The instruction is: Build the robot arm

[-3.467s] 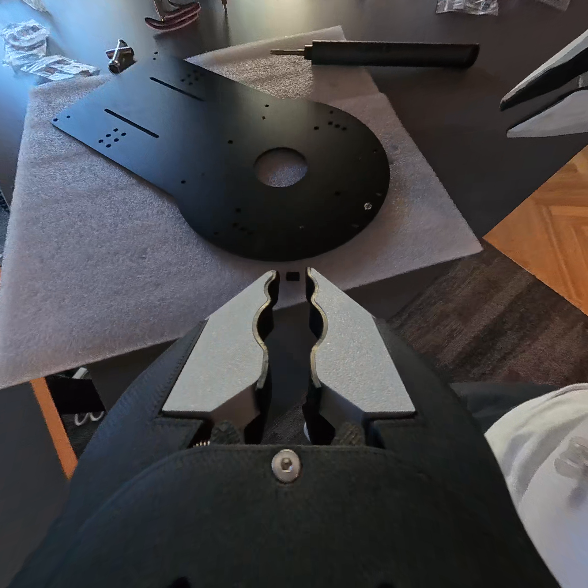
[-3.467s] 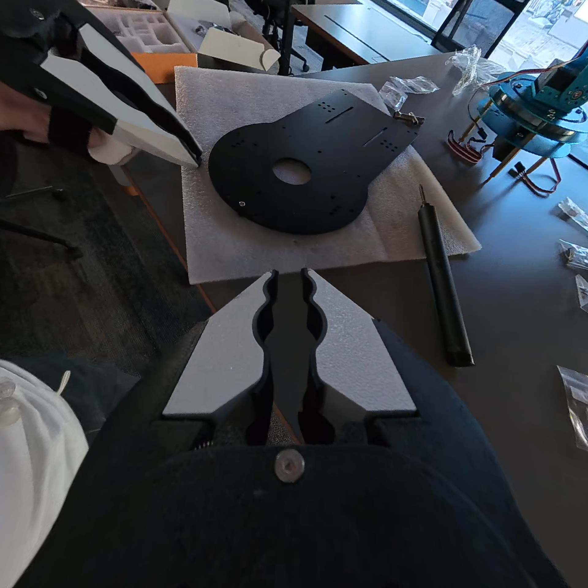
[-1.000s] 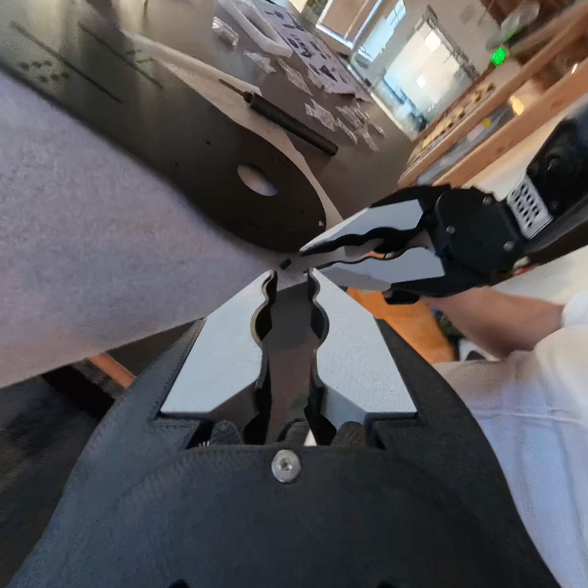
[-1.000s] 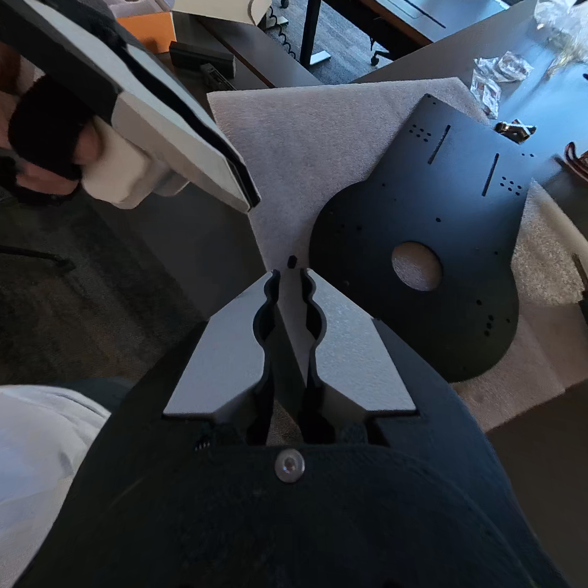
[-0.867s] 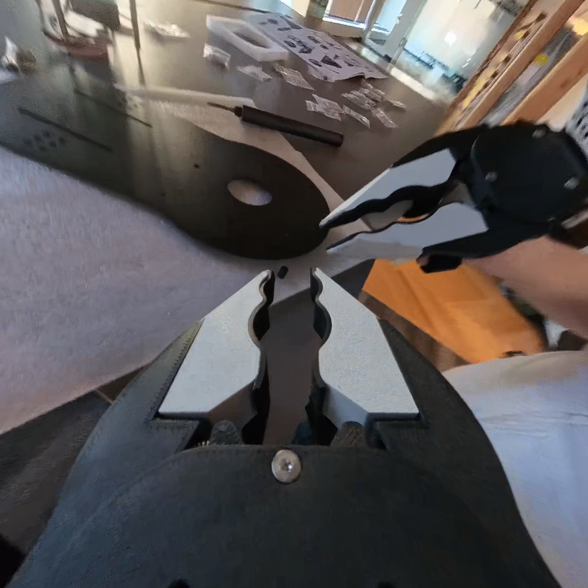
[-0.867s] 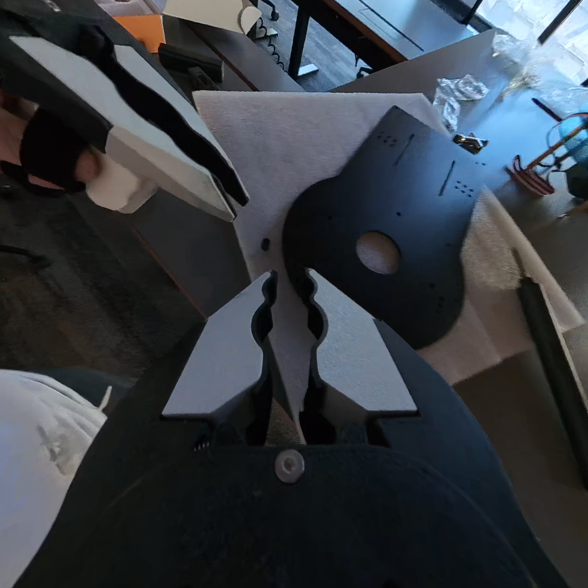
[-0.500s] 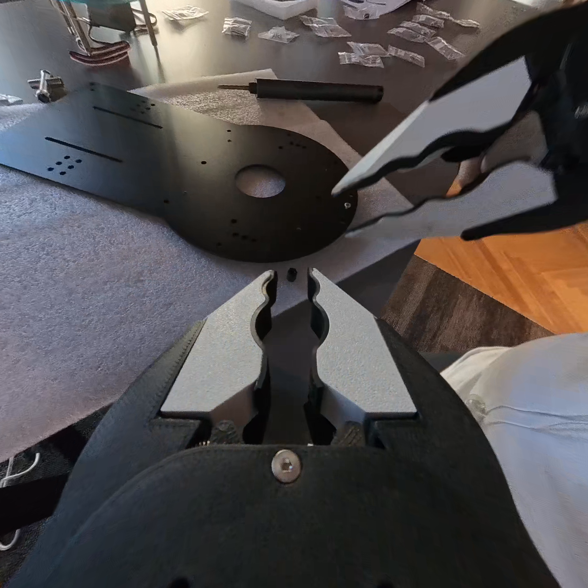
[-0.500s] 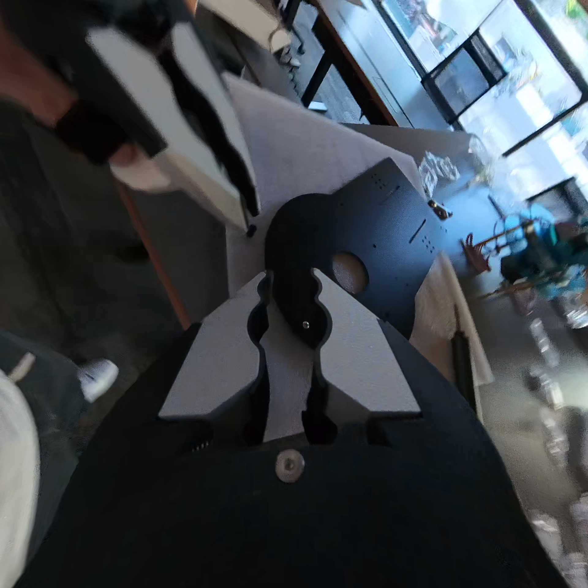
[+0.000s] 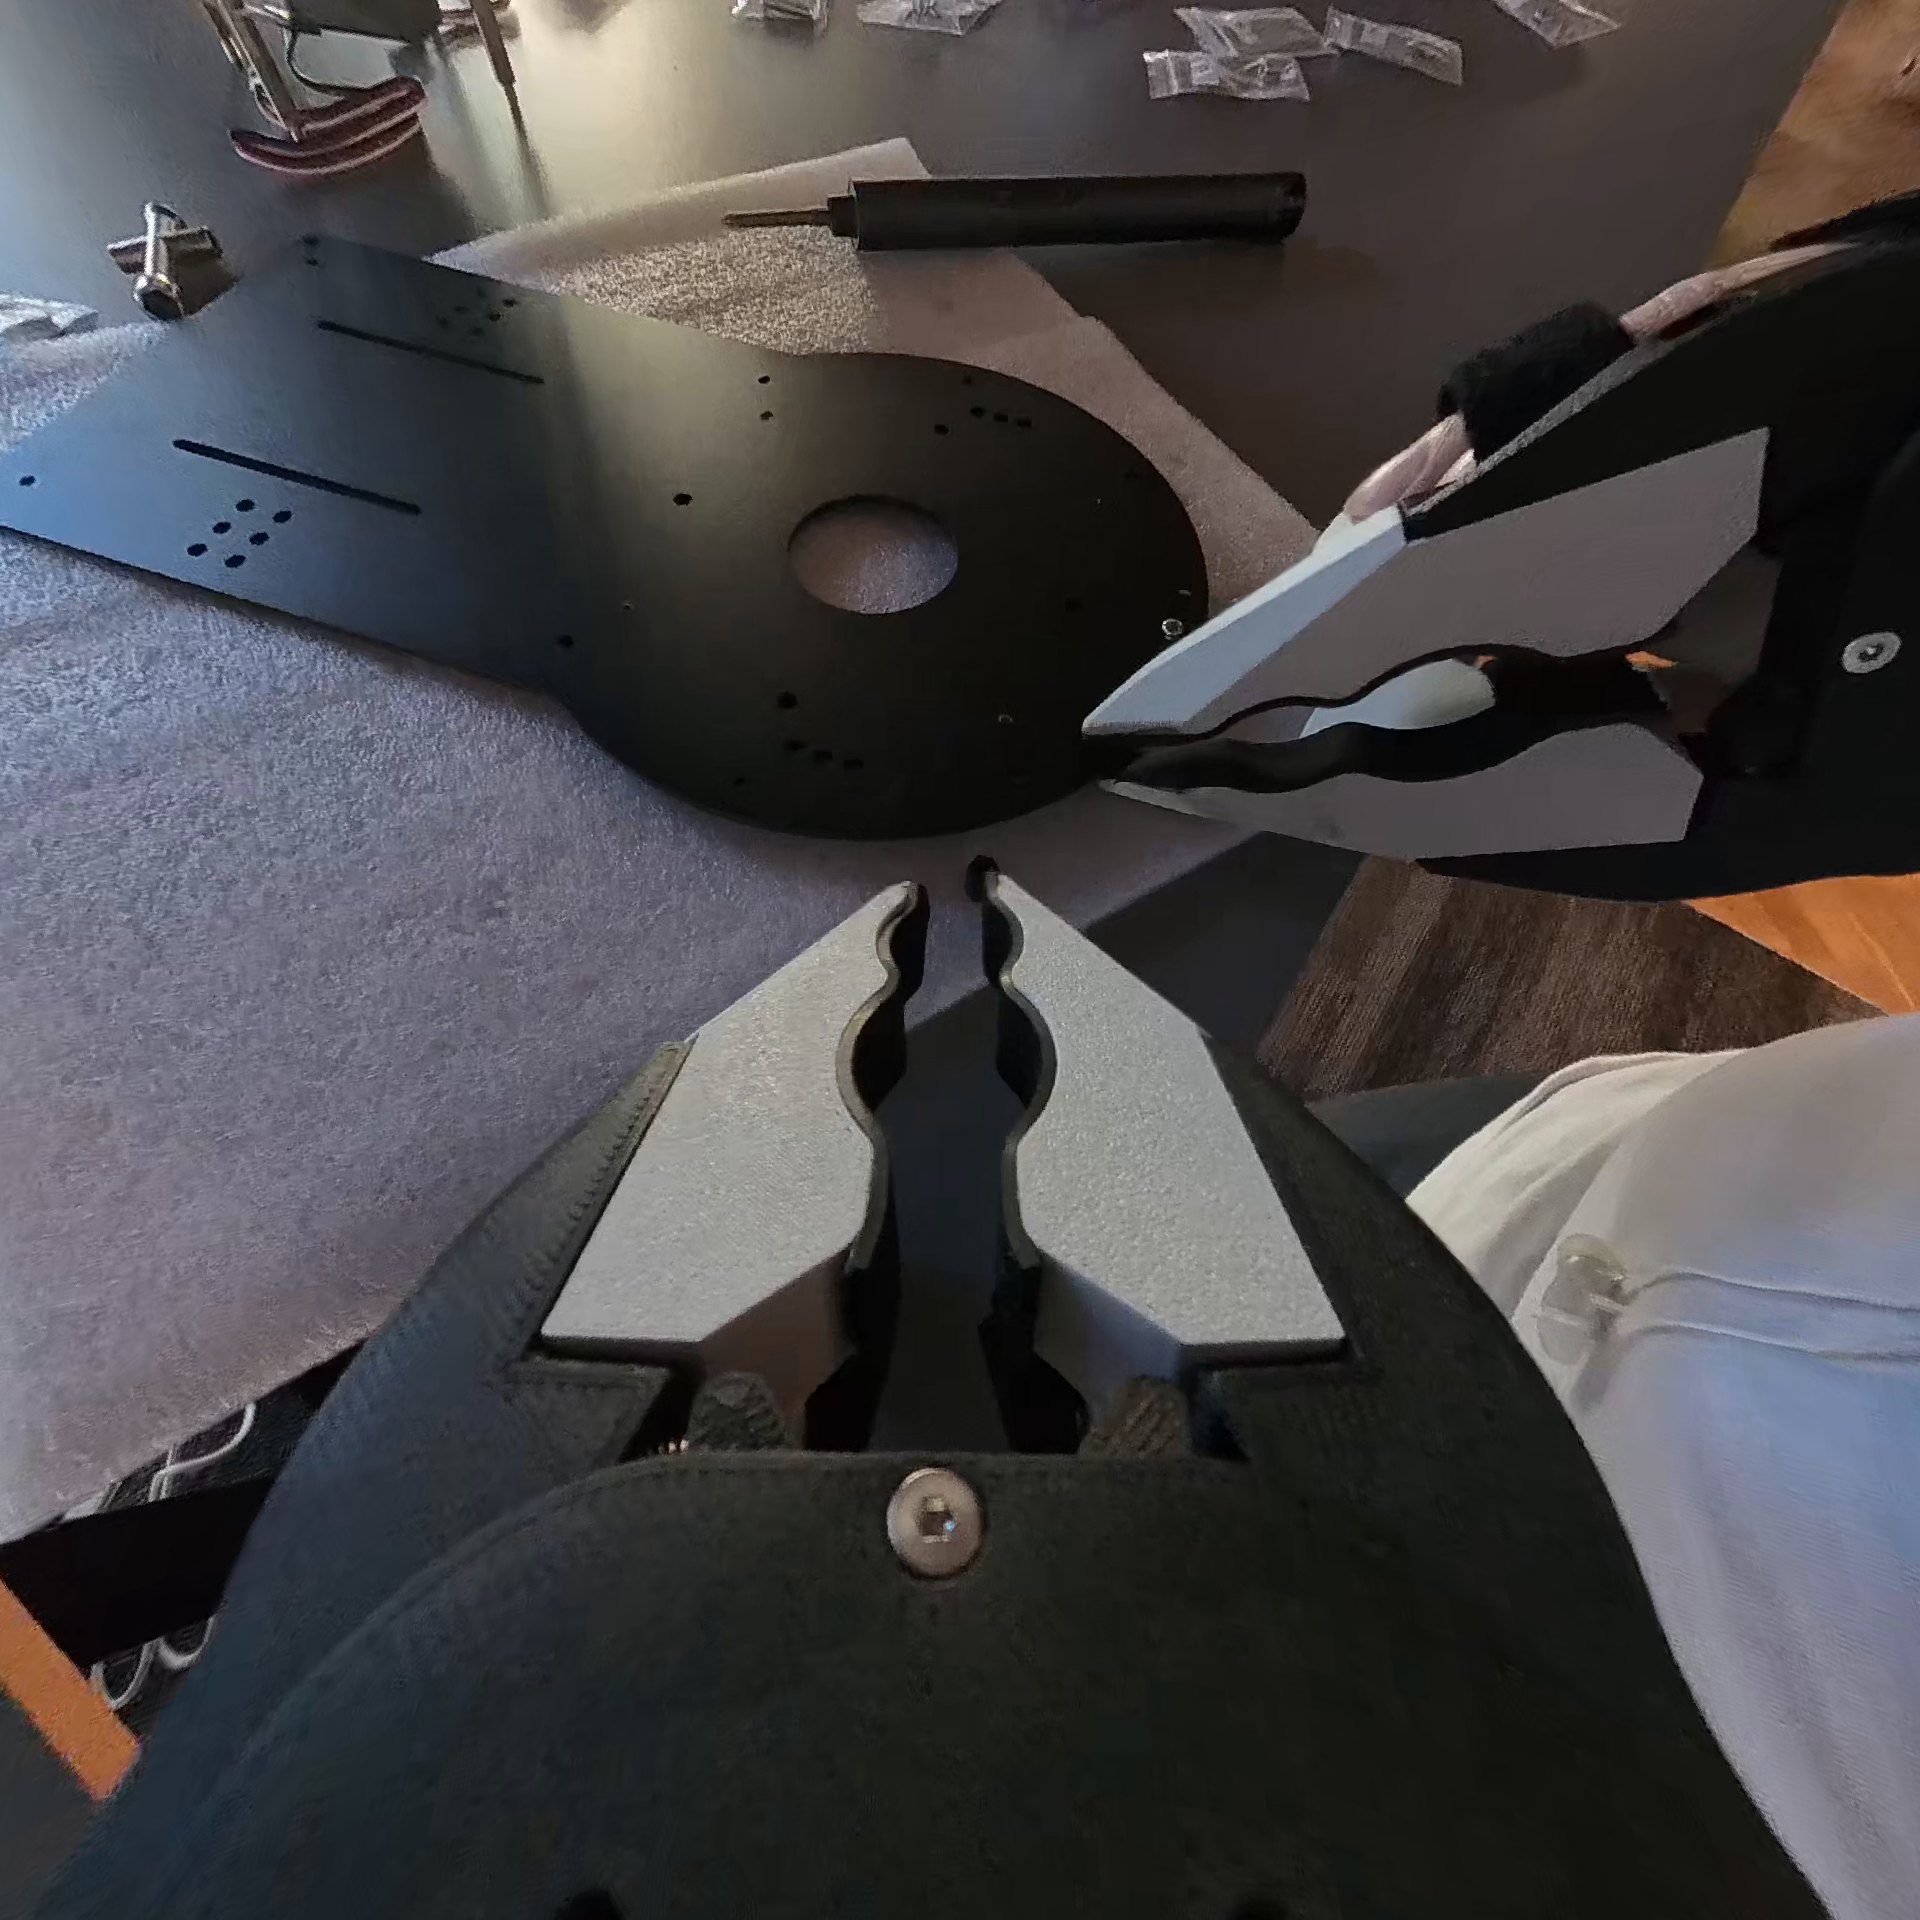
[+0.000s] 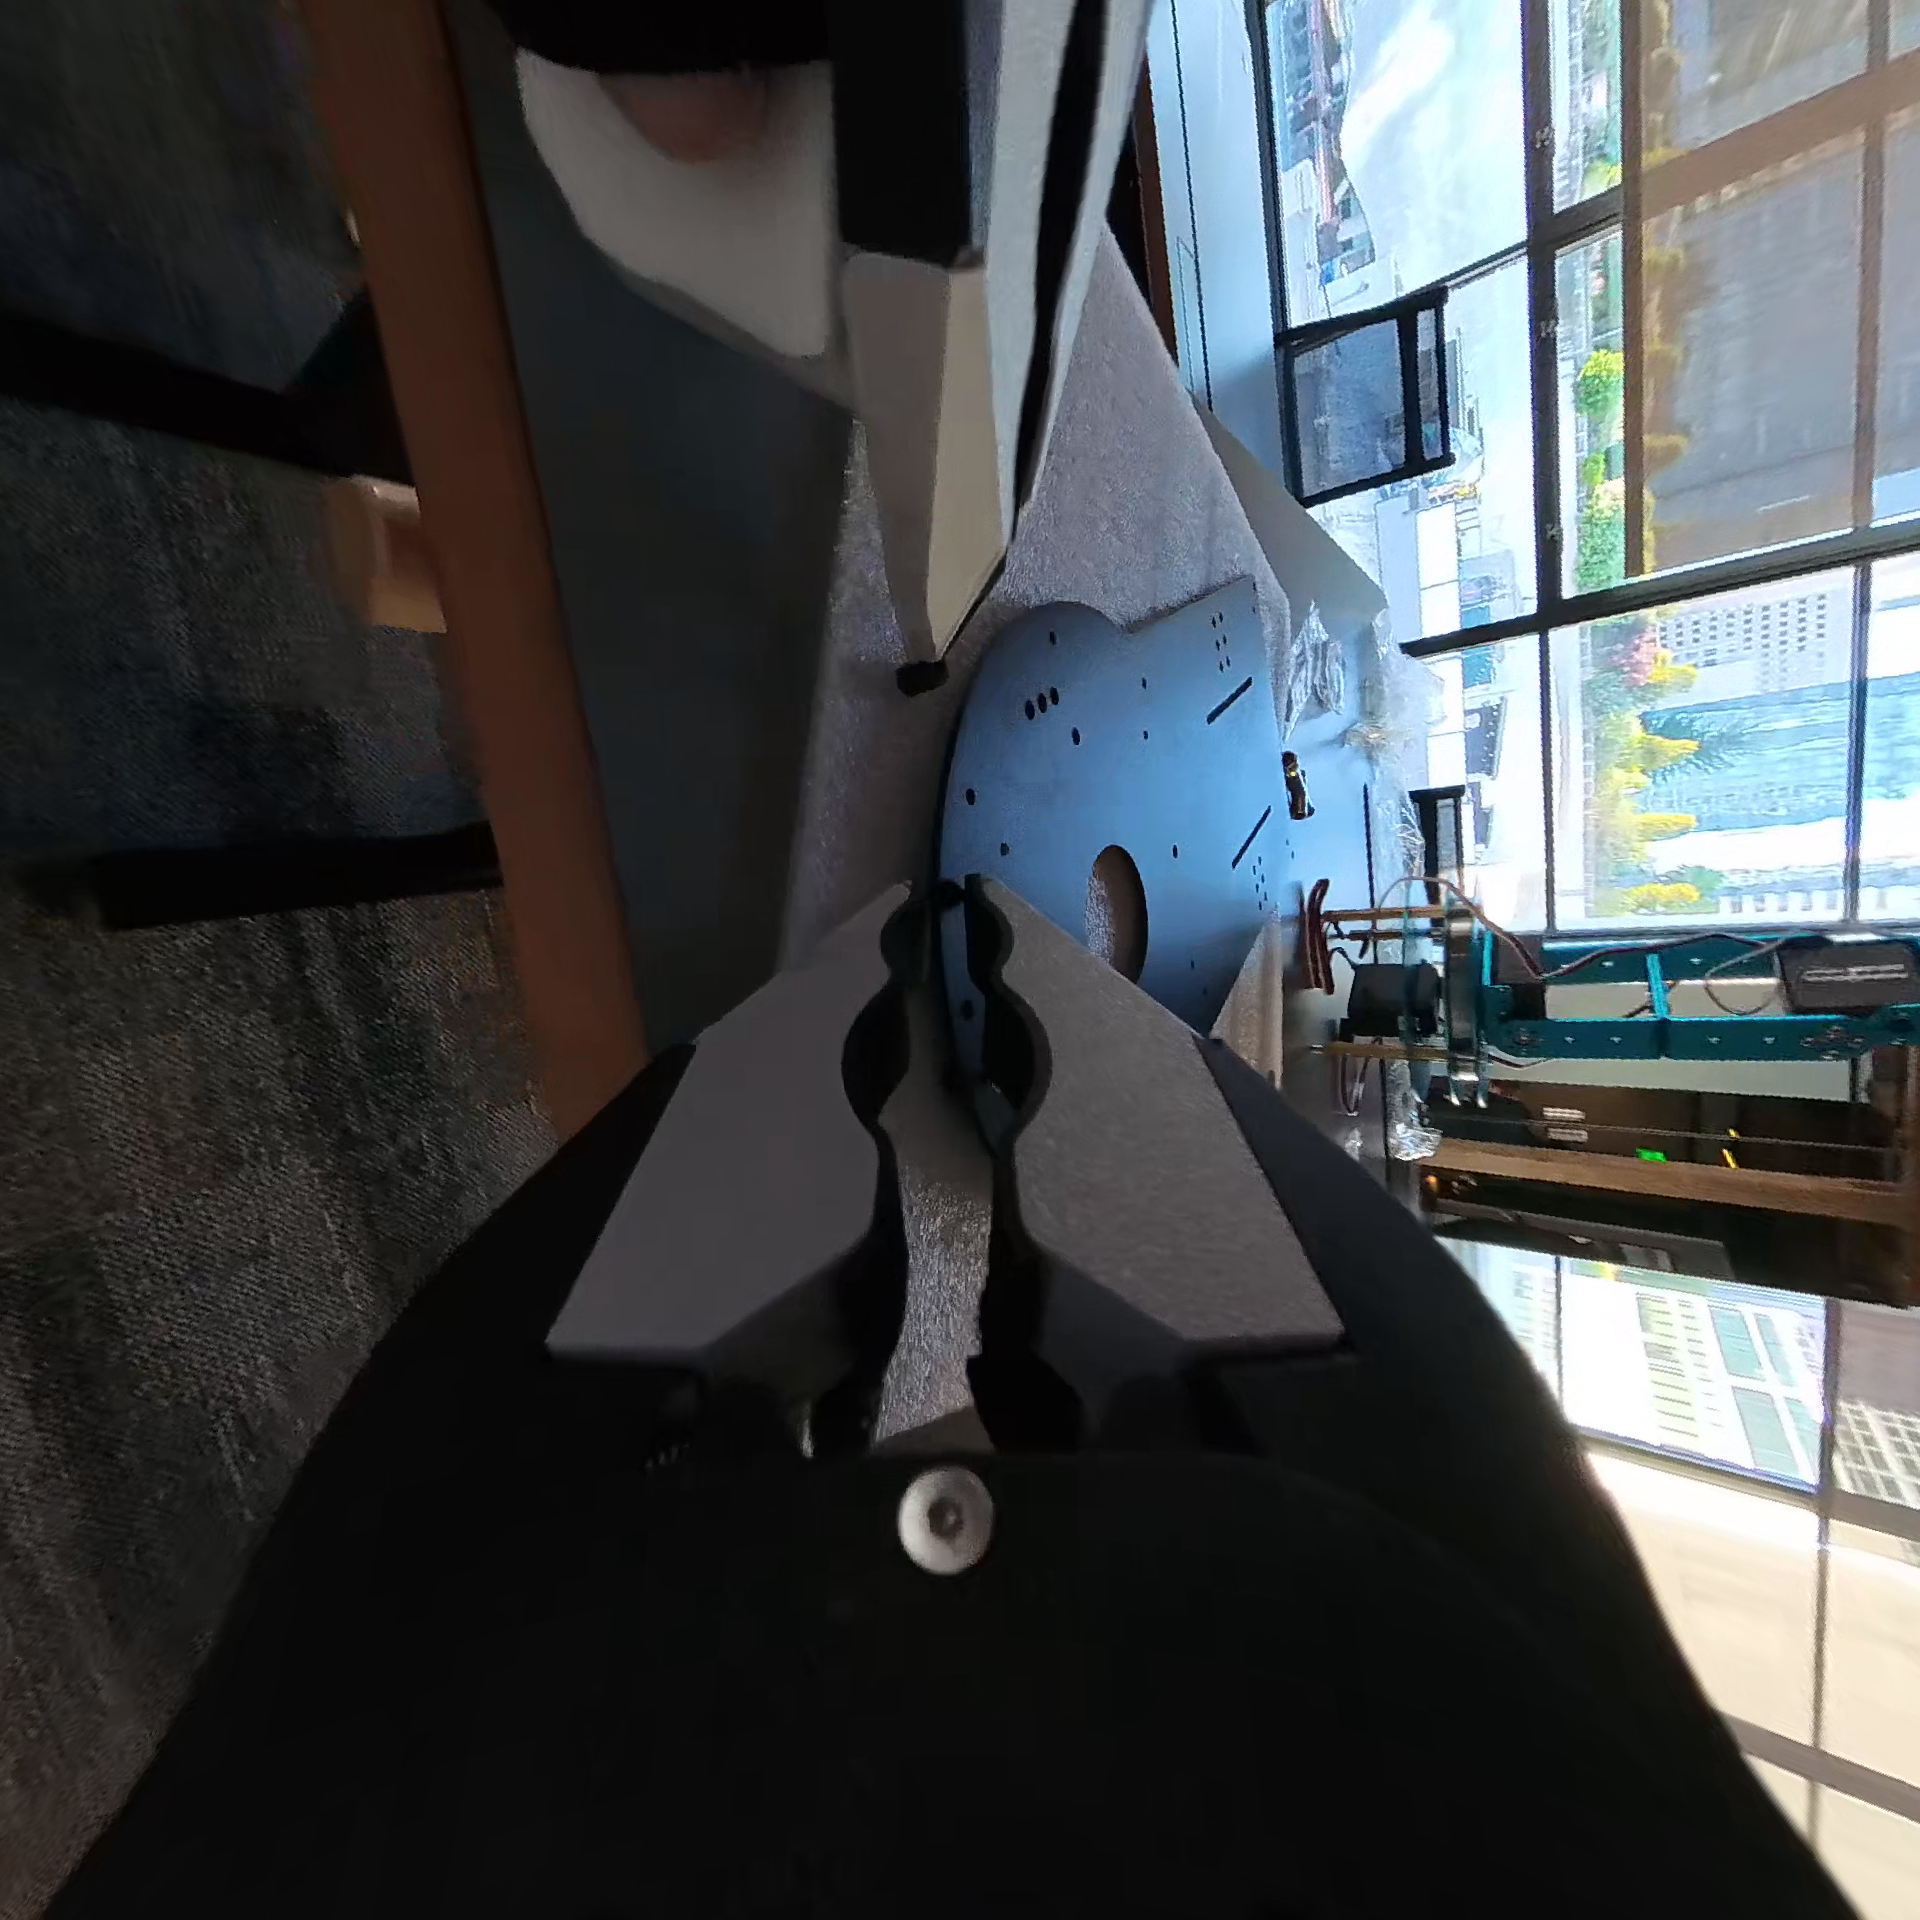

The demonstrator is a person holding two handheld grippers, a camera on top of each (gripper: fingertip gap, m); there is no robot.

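Note:
A flat black plate point(image 9: 623, 540) with a round hole and many small holes lies on a grey foam sheet point(image 9: 312, 935). My right gripper point(image 9: 1096, 753) is turned on its side, its jaws closed over the plate's near right rim; in the right wrist view the rim point(image 10: 1122, 748) runs between its fingertips point(image 10: 943, 899). My left gripper point(image 9: 948, 891) is narrowly open just above the foam. A small black piece point(image 9: 978, 873) lies at its right fingertip, not clamped. The right wrist view shows that piece point(image 10: 921, 677) at the left gripper's tips point(image 10: 940, 634).
A black screwdriver point(image 9: 1070, 211) lies behind the foam. A metal fitting point(image 9: 166, 265) sits at the plate's far left corner, small plastic bags point(image 9: 1226, 73) farther back. A teal frame with wires point(image 10: 1558, 1029) stands beyond the plate. The table's orange edge point(image 10: 468, 520) is close by. There is about 4 cm between the tips of the two grippers.
The right gripper rolled onto its side, moved in and closed on the plate's rim. The left gripper's jaws narrowed and its tips came down beside the small black piece.

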